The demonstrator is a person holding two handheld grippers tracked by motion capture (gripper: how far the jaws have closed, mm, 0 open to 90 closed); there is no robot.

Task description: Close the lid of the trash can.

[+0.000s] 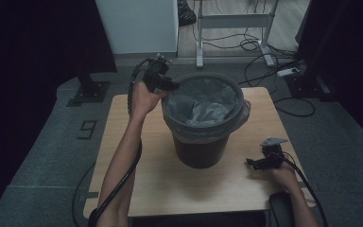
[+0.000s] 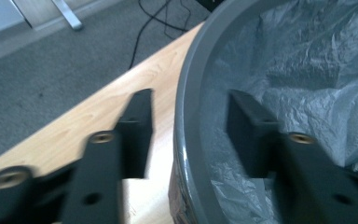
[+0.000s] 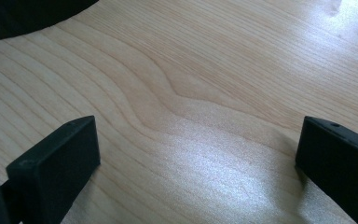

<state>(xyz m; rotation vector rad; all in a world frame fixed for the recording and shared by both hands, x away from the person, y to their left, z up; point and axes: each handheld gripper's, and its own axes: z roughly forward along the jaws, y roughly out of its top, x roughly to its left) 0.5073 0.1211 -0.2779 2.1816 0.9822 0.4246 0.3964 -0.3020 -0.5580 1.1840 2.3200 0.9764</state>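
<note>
The wooden worktop (image 1: pixel 142 189) carried a dark waste bin (image 1: pixel 202 151) near its middle, lined with a grey plastic bag (image 1: pixel 203 106) folded over the rim (image 2: pixel 191 93). The left tongs (image 1: pixel 168 85) straddled that rim at the bin's far-left side, one jaw outside and one inside over the liner, parted and pressing on nothing. The right tongs (image 1: pixel 255 163) rested wide open on bare wood beside the bin. The step looked like seating the liner around the rim; next, the left tongs would need to shift along it and pinch any loose plastic.
</note>
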